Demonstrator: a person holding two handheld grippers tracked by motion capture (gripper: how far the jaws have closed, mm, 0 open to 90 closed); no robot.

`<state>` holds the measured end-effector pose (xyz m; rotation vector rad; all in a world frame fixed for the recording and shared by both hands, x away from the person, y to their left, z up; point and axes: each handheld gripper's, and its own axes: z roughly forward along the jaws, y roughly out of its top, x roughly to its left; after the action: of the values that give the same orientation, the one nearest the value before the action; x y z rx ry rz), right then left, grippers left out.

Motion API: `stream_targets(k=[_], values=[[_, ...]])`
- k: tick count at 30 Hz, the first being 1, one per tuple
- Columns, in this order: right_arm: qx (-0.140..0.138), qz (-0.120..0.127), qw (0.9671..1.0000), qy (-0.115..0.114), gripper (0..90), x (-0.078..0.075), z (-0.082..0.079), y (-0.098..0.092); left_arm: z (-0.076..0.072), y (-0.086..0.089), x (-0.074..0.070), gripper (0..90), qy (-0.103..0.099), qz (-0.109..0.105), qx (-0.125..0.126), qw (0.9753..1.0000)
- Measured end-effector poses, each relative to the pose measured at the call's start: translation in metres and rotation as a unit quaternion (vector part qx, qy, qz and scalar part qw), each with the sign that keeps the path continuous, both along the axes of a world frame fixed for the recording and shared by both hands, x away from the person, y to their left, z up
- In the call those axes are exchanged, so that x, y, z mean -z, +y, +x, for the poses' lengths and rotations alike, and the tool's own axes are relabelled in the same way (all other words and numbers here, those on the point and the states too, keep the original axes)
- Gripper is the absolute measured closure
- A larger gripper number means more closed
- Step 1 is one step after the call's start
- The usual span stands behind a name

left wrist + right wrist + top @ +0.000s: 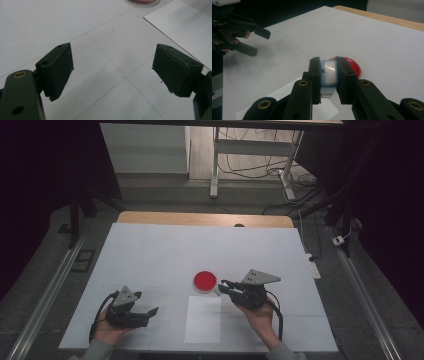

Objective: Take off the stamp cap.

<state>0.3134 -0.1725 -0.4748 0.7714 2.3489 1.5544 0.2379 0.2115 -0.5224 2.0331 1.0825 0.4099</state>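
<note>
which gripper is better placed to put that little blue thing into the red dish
Right, probably. The right gripper is already shut on the small light-blue block, beside the round red dish. The left gripper hangs open and holds nothing, farther off.

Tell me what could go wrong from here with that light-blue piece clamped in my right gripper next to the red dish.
1. The right gripper pinches the small light-blue object by its narrow sides; it could twist or slip out.
2. It hangs close to the red dish; lowering carelessly could knock the dish.
3. The left gripper sits open and apart, too far to catch a drop.
</note>
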Motion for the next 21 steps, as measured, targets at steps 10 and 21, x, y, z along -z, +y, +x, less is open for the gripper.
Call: stream_targets(k=[10, 21], values=[[0.000, 0.002, 1.0000, -0.001, 75.1, 0.000, 0.000, 0.000, 0.001, -0.012, -0.007, 17.9, -0.020, -0.004, 0.011, 0.9997], [0.001, 0.004, 1.0000, 0.000, 75.1, 0.000, 0.000, 0.000, 0.008, -0.026, -0.012, 18.1, -0.031, 0.007, 0.022, 0.9992]])
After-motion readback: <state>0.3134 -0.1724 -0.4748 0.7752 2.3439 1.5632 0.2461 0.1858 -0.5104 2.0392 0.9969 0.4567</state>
